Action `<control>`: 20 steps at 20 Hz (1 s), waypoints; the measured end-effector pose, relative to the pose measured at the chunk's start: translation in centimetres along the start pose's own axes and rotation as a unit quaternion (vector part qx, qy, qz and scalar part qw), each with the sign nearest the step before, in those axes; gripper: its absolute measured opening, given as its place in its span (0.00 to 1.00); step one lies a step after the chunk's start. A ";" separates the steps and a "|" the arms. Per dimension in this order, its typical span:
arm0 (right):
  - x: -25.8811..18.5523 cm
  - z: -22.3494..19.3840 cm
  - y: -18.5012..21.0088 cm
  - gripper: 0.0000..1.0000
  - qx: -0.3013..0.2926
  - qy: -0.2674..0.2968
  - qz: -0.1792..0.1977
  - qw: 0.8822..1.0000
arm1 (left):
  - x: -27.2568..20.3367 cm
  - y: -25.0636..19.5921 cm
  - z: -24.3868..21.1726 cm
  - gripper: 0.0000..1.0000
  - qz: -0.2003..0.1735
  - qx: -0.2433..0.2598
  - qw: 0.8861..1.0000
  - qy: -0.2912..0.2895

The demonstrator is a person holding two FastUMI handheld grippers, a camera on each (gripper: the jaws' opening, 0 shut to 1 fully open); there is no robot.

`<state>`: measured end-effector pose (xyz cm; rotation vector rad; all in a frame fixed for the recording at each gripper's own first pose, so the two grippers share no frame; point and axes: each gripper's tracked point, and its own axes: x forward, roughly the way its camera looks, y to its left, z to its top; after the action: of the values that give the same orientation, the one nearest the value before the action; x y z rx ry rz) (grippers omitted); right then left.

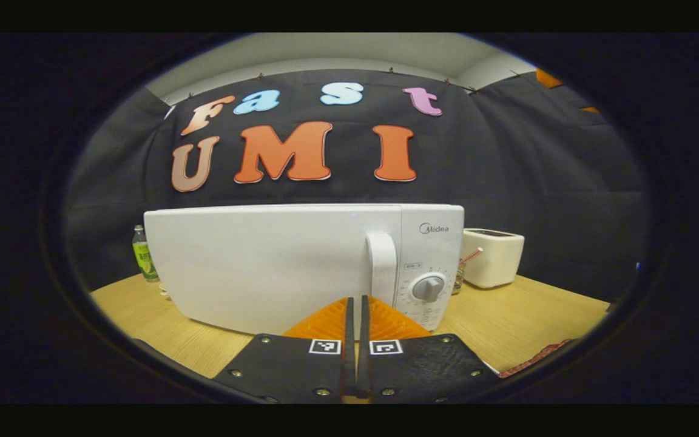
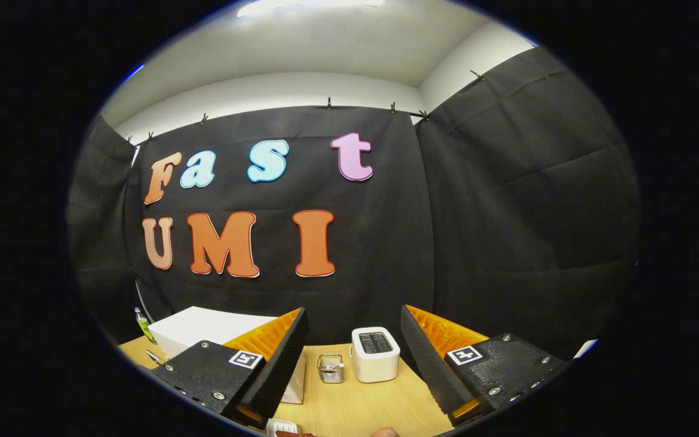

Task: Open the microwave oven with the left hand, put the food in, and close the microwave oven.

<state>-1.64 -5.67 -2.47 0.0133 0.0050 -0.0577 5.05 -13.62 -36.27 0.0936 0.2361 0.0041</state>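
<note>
Wooden desk (image 1: 525, 315) carries the closed microwave oven (image 1: 301, 267); at 6 o'clock the left gripper (image 1: 355, 328) has its fingers pressed together. Right gripper (image 2: 352, 364) fingers stand spread, toaster (image 2: 375, 354) between them.

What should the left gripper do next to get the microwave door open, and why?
Probably open its fingers and ease forward to the white vertical door handle. The white microwave oven on the wooden table has its door closed, and the left gripper sits in front of it with its fingers together, so it cannot grip the handle yet. The right gripper is open and holds nothing.
</note>
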 end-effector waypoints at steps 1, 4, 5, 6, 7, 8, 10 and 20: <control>0.0 0.0 0.1 0.95 -0.002 -0.002 0.001 1.000 | 0.0 1.1 0.2 0.02 0.026 -0.001 1.000 -0.004; -0.1 -0.2 0.2 0.95 -0.008 -0.001 0.006 1.000 | 0.9 -0.1 0.5 0.25 0.014 -0.036 0.999 -0.005; 0.0 -0.3 0.2 0.95 -0.010 0.000 0.006 1.000 | 1.4 -0.3 0.0 0.48 0.016 -0.032 0.999 0.005; 0.3 -0.5 0.1 0.95 -0.010 0.001 0.005 1.000 | 1.8 0.2 -0.1 0.51 0.027 -0.020 0.999 0.010; 0.4 -0.8 0.2 0.95 -0.010 0.005 0.006 1.000 | 2.0 0.6 -0.1 0.52 0.036 -0.009 0.999 0.013; 0.5 -1.1 0.4 0.95 -0.009 0.009 0.008 1.000 | 2.3 0.9 0.0 0.51 0.041 -0.003 0.999 0.011; 0.9 -1.7 0.8 0.95 -0.007 0.017 0.010 1.000 | 2.7 1.3 0.2 0.52 0.042 -0.001 0.999 0.007; 1.9 -2.8 4.0 0.95 -0.037 0.030 0.028 0.998 | 1.4 -1.5 0.7 0.05 -0.007 -0.019 1.000 -0.009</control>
<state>0.50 -1.70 -5.21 -0.0579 0.0673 -0.0002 6.54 -15.17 -36.09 0.0551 0.2178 -0.0058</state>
